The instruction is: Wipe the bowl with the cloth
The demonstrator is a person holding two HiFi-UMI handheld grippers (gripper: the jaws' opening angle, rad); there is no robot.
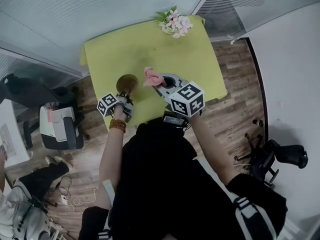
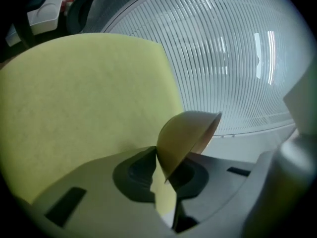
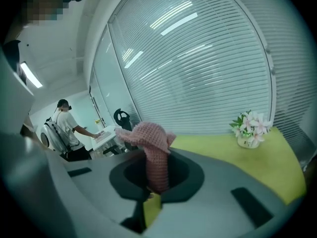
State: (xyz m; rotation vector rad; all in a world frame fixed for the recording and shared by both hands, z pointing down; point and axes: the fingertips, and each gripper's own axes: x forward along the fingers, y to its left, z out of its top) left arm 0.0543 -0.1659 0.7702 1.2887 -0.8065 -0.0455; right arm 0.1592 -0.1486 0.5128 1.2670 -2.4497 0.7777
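A small tan bowl (image 1: pixel 127 82) hangs over the yellow-green table (image 1: pixel 190 59), pinched by its rim in my left gripper (image 1: pixel 121 100). In the left gripper view the bowl (image 2: pixel 185 140) stands tilted on edge between the shut jaws, its hollow facing right. A pink knitted cloth (image 1: pixel 152 76) sticks up from my right gripper (image 1: pixel 161 86), a little to the right of the bowl and apart from it. The right gripper view shows the cloth (image 3: pixel 154 150) clamped upright between the shut jaws of my right gripper (image 3: pixel 156 185).
A small pot of pink and white flowers (image 1: pixel 175 23) stands at the table's far edge. Slatted blinds (image 3: pixel 198 63) run behind the table. A white bin (image 1: pixel 59 128) and office chairs stand on the wooden floor around it. A person (image 3: pixel 67 128) stands at a desk far left.
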